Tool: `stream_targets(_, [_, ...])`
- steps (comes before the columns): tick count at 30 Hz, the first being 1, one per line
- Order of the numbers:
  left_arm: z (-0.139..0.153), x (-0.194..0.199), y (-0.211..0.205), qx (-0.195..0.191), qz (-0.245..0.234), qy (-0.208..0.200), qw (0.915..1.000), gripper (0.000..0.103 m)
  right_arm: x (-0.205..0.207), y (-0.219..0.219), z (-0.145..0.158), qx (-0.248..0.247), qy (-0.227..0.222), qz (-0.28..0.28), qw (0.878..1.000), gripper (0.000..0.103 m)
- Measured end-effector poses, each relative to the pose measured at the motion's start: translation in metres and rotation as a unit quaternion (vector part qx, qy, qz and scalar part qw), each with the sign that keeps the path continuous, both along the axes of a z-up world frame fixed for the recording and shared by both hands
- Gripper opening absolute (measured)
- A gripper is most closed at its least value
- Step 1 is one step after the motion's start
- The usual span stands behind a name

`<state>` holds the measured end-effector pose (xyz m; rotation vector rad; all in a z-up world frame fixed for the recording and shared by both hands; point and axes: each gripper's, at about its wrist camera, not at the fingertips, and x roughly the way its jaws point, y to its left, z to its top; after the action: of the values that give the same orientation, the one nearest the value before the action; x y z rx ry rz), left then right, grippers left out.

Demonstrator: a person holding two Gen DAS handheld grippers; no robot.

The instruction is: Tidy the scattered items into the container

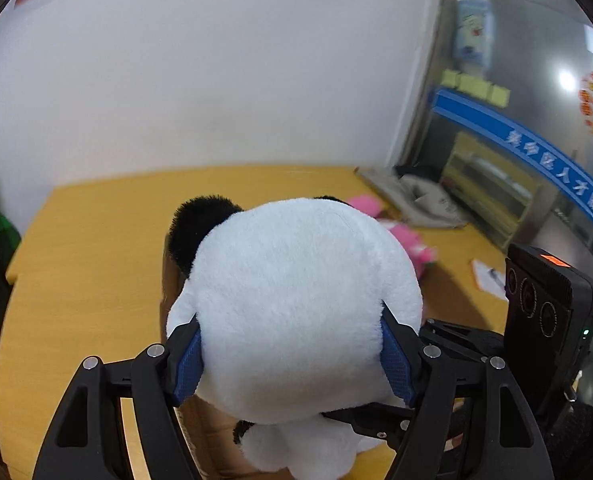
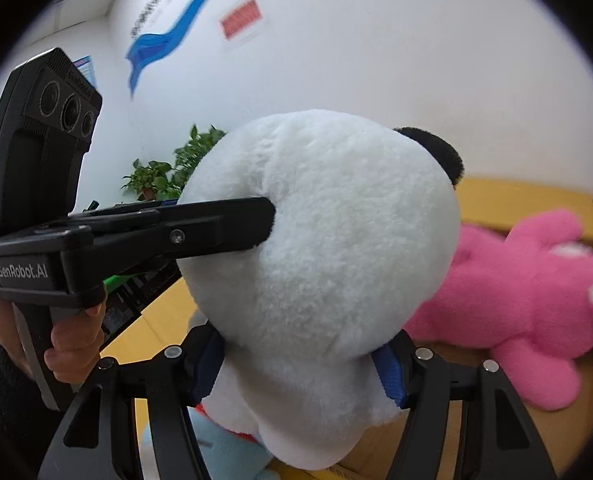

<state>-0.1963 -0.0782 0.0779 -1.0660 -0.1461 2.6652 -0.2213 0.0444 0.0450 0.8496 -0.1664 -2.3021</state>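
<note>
Panda plush [image 1: 296, 304]: off the yellow table [image 1: 88, 264], carried in the air between both tools. You hold it by the round white head, black ears pointing away from you, body hanging underneath.

Left gripper [image 1: 292, 356]: jaws part-way closed, blue pads [image 1: 188, 364] pressed into opposite sides of the head. The fur bulges around the pads, so the grip is real and not just contact.

Right gripper [image 2: 302, 364]: also part-closed on the same toy, pads sunk in lower down, near where the head meets the body. From the right wrist view you can see a left finger [image 2: 232, 220] denting the side of the head.

Likely reason for two grips: the toy is bulky and soft, so one pinch would let it sag or roll. Two holds at different levels should keep it steady.

Below the toy lies brown cardboard [image 1: 208, 432], probably the container, though its rim is not readable. A blue plush [image 2: 216, 452] sits under the panda. A pink plush [image 2: 512, 292] lies on its back just beside, apparently on the same cardboard. Whether it is inside the box you cannot tell.

Beyond: a white wall [image 1: 216, 72] and a potted plant [image 2: 168, 172].
</note>
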Motion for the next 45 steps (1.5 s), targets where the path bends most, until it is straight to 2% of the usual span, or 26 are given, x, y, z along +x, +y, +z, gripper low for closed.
stream_targets(3, [-0.054,-0.023,-0.013,-0.018,0.003,-0.068,0.9975,0.079,-0.025,-0.017,-0.051,0.005,-0.097,-0.009,0.995,0.064])
stream_targets(5, [-0.078,-0.027,-0.016,-0.029,0.002,-0.084,0.9960,0.081,-0.029,-0.029,-0.081,0.022,-0.150,-0.014,0.988,0.063])
stream_targets(7, [-0.088,-0.025,-0.015,-0.039,-0.001,-0.073,0.9966,0.086,-0.029,-0.037,-0.095,0.042,-0.164,-0.019,0.985,0.063])
stream_targets(9, [-0.090,-0.027,-0.017,-0.036,0.001,-0.073,0.9967,0.088,-0.028,-0.039,-0.097,0.052,-0.164,-0.024,0.985,0.065])
stream_targets(11, [-0.090,-0.029,-0.020,-0.037,0.005,-0.077,0.9963,0.091,-0.026,-0.039,-0.097,0.057,-0.165,-0.006,0.985,0.076])
stream_targets(12, [-0.090,-0.027,-0.021,-0.038,0.009,-0.077,0.9963,0.093,-0.025,-0.038,-0.098,0.061,-0.165,-0.008,0.984,0.078])
stream_targets(15, [-0.078,-0.012,-0.017,-0.045,0.024,-0.061,0.9968,0.094,-0.015,-0.030,-0.090,0.072,-0.151,-0.019,0.986,0.081])
stream_targets(17, [-0.062,0.003,-0.017,-0.056,0.040,-0.044,0.9967,0.094,0.002,-0.019,-0.080,0.094,-0.123,-0.034,0.987,0.081])
stream_targets(21, [-0.013,0.068,-0.013,-0.080,0.068,0.051,0.9931,0.097,0.046,0.012,-0.048,0.135,-0.028,-0.063,0.989,0.081])
stream_targets(22, [-0.003,0.086,-0.011,-0.079,0.072,0.075,0.9914,0.103,0.058,0.022,-0.040,0.137,-0.011,-0.076,0.988,0.081])
stream_targets(25, [0.012,0.135,-0.002,-0.057,0.086,0.119,0.9876,0.103,0.094,0.053,-0.019,0.137,0.033,-0.123,0.982,0.082])
stream_targets(29, [0.008,0.176,0.014,-0.028,0.104,0.123,0.9866,0.103,0.134,0.087,-0.004,0.138,0.062,-0.168,0.974,0.082])
stream_targets(33, [-0.003,0.201,0.034,-0.011,0.119,0.119,0.9856,0.103,0.162,0.105,0.005,0.149,0.081,-0.181,0.969,0.082])
stream_targets(40, [-0.004,0.215,0.063,-0.018,0.107,0.124,0.9864,0.103,0.188,0.113,0.012,0.161,0.088,-0.174,0.968,0.082])
stream_targets(45, [0.001,0.220,0.069,-0.006,0.087,0.131,0.9875,0.103,0.204,0.115,0.019,0.154,0.103,-0.173,0.967,0.082])
